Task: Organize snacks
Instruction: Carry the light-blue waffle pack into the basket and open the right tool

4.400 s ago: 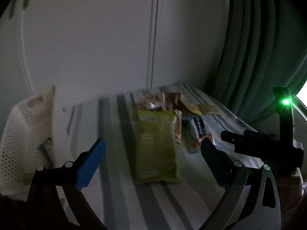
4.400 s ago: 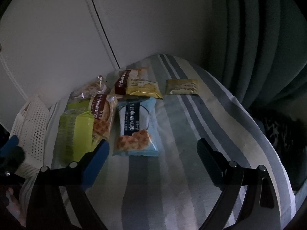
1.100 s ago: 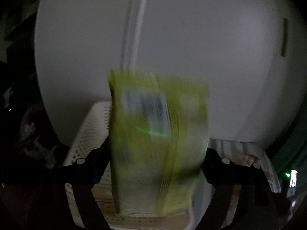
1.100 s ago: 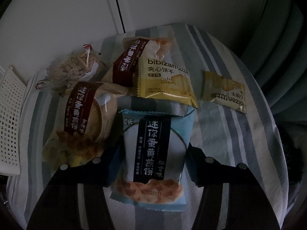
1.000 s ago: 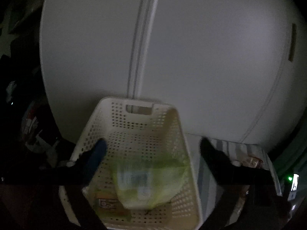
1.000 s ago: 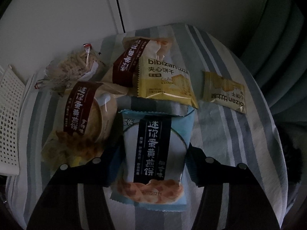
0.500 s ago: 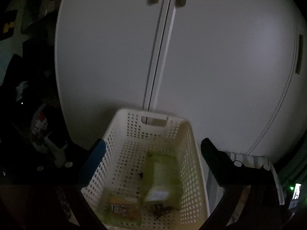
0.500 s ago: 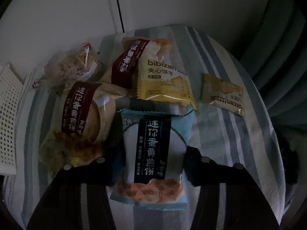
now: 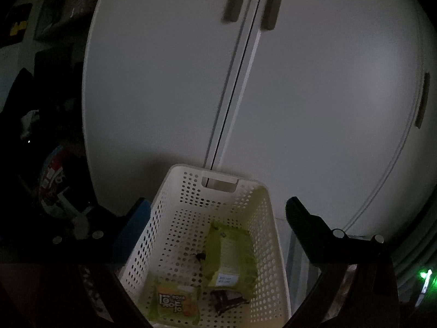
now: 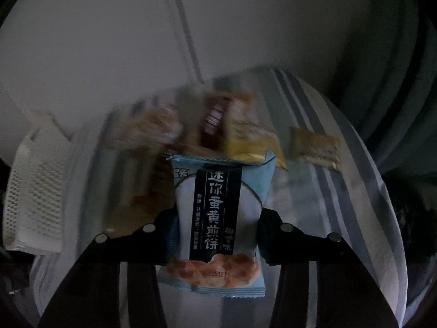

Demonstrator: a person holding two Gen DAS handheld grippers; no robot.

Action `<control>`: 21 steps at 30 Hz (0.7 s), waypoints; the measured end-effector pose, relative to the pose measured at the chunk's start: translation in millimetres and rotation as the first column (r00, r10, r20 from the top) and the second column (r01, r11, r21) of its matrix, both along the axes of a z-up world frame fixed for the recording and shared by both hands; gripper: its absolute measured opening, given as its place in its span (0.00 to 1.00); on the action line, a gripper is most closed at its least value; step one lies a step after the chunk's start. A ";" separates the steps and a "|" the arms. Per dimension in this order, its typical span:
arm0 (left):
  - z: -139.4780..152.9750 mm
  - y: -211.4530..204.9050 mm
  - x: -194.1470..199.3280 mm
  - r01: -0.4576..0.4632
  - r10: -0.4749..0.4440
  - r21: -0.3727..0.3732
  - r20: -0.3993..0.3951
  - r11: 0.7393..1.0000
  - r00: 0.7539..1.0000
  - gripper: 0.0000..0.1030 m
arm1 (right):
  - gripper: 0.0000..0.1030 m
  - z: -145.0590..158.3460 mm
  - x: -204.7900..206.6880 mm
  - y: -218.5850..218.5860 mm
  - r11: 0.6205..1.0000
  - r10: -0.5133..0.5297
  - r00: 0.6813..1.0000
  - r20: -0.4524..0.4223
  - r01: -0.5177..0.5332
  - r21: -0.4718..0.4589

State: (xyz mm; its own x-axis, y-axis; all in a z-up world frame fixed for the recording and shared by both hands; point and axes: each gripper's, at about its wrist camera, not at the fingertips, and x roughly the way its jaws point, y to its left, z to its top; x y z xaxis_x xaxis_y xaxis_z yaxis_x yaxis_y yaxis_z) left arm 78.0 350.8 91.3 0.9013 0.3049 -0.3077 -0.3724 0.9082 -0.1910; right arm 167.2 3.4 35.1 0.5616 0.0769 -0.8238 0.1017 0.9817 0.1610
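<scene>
**Blue packet gripped on the right, green one lying in the basket**

The right tongs [image 10: 217, 220] are closed on a light-blue snack packet [image 10: 215, 213] with a dark vertical band of print down its middle; each finger presses a side edge of the packet, which stands upright and sharp in the right wrist view while everything behind it is smeared by motion. Behind it, on a blue-and-white striped cloth [image 10: 341, 191], lie the other snacks — a brown-banded packet [image 10: 215, 120], a yellow packet [image 10: 251, 139] just beside it, and a small yellow sachet [image 10: 314, 147] set apart to the right. What surface lies under the cloth cannot be told. At the left edge of that view stands the white perforated basket [image 10: 32, 191].

The left tongs [image 9: 218, 216] are spread wide and hold nothing; they hang above the basket [image 9: 273, 232], whose far wall has a cut-out handle. Inside, on the bottom, lies a green packet [image 9: 229, 259] (label side up, slightly askew), with an orange packet [image 9: 174, 304] near the front corner and something small and dark just beside the green one, too dim to identify. Behind the basket rise white cabinet doors [image 9: 300, 95] with two handles near the top. The room is dark — a green light [image 9: 424, 274] glows at the far right of the left wrist view.
</scene>
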 end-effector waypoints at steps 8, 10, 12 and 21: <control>9.2 14.7 -11.1 -0.053 0.053 -0.006 0.045 0.999 0.998 0.98 | 0.44 54.0 0.0 84.4 0.982 0.174 0.977 0.126 -0.181 0.048; 12.7 18.1 -15.4 -0.069 0.069 -0.003 0.058 0.998 0.996 0.98 | 0.44 65.8 0.6 113.4 0.968 0.233 0.960 0.154 -0.245 0.061; 15.1 22.1 -18.6 -0.087 0.087 -0.002 0.069 0.996 0.994 0.98 | 0.44 74.1 2.3 139.5 0.950 0.284 0.943 0.174 -0.301 0.083; 24.3 38.0 -33.2 -0.134 0.135 -0.017 0.100 0.991 0.986 0.98 | 0.44 76.4 4.7 256.6 0.859 0.469 0.862 0.190 -0.496 0.129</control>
